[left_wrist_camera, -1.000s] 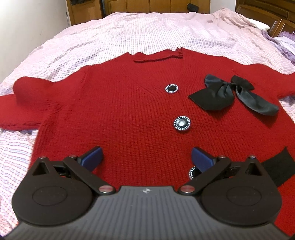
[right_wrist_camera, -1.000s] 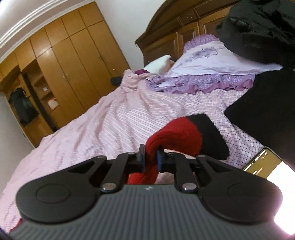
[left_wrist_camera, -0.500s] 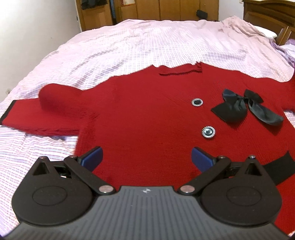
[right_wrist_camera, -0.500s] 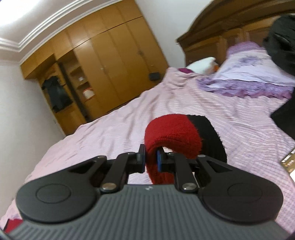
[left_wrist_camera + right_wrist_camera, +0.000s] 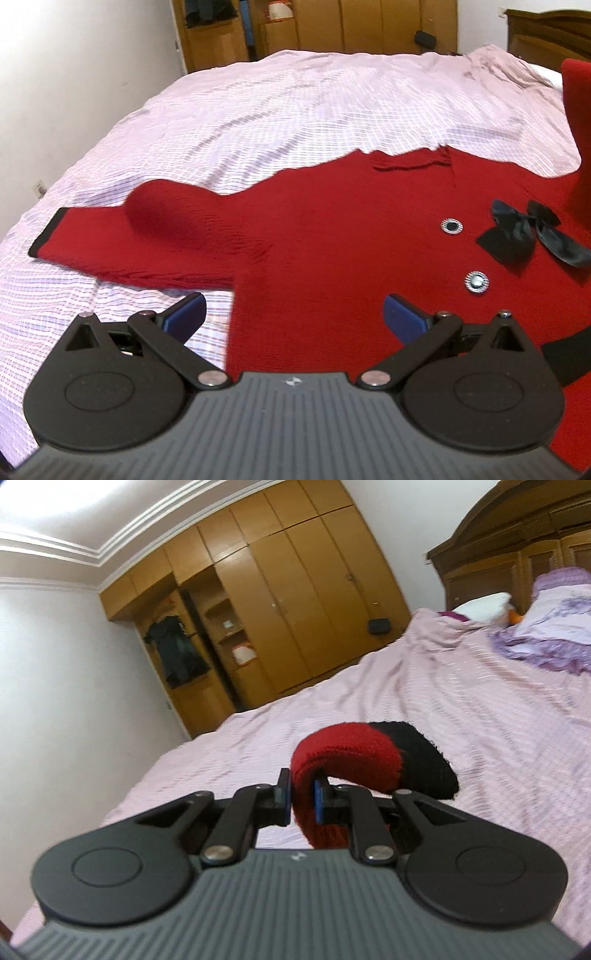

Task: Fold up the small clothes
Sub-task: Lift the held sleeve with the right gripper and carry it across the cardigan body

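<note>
A small red knit cardigan (image 5: 332,236) lies flat on the pink striped bedspread (image 5: 295,103), with silver buttons (image 5: 476,281) and a black bow (image 5: 528,232). Its left sleeve (image 5: 122,240), with a black cuff, stretches out to the left. My left gripper (image 5: 293,314) is open and empty, low over the cardigan's lower left edge. My right gripper (image 5: 302,799) is shut on the other red sleeve (image 5: 347,764) with its black cuff (image 5: 424,760), held up above the bed. That lifted sleeve also shows in the left wrist view (image 5: 580,140) at the right edge.
Wooden wardrobes (image 5: 295,609) stand beyond the foot of the bed. A dark wooden headboard (image 5: 517,546) and purple pillows (image 5: 554,627) are at the right. A white wall (image 5: 74,74) runs along the bed's left side.
My right gripper has lifted the sleeve higher and swung left. My left gripper has moved left, from over the cardigan's middle to its lower left edge, still open.
</note>
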Motion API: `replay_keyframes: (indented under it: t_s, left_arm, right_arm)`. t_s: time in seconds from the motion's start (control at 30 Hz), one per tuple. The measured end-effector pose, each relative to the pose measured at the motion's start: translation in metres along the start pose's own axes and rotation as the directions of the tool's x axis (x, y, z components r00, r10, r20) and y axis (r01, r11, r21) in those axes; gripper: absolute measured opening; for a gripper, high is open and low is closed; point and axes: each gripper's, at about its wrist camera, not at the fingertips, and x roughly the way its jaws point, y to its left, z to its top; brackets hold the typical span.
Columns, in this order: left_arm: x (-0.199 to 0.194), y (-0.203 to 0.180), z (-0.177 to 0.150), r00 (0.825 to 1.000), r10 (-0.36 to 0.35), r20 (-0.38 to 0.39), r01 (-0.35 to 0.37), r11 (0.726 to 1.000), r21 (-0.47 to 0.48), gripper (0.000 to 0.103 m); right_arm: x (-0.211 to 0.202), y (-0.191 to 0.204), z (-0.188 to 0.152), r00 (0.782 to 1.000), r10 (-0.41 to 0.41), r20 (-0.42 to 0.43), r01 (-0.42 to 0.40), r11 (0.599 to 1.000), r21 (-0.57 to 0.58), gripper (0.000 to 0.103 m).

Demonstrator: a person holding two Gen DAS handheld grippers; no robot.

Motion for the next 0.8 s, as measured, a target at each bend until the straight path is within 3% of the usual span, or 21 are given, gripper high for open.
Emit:
replay_keyframes:
  t_s: [0.3, 0.47, 0.8]
  left_arm:
    - [0.0, 0.037, -0.007, 1.0, 0.028, -0.008, -0.029, 0.997, -0.07, 0.103]
    - [0.005, 0.053, -0.011, 0.999, 0.035, -0.015, -0.037, 0.994, -0.102, 0.103]
    - [0.013, 0.07, -0.021, 0.999, 0.037, -0.03, -0.041, 0.988, -0.147, 0.103]
  right_arm:
    - [0.025, 0.064, -0.032, 0.991, 0.13, -0.036, -0.13, 0.991, 0.012, 0.015]
    - [0.038, 0.099, -0.073, 0.975, 0.192, -0.109, -0.194, 0.981, -0.014, 0.015]
    - [0.07, 0.137, -0.166, 0.933, 0.163, -0.32, -0.211, 0.97, -0.123, 0.016]
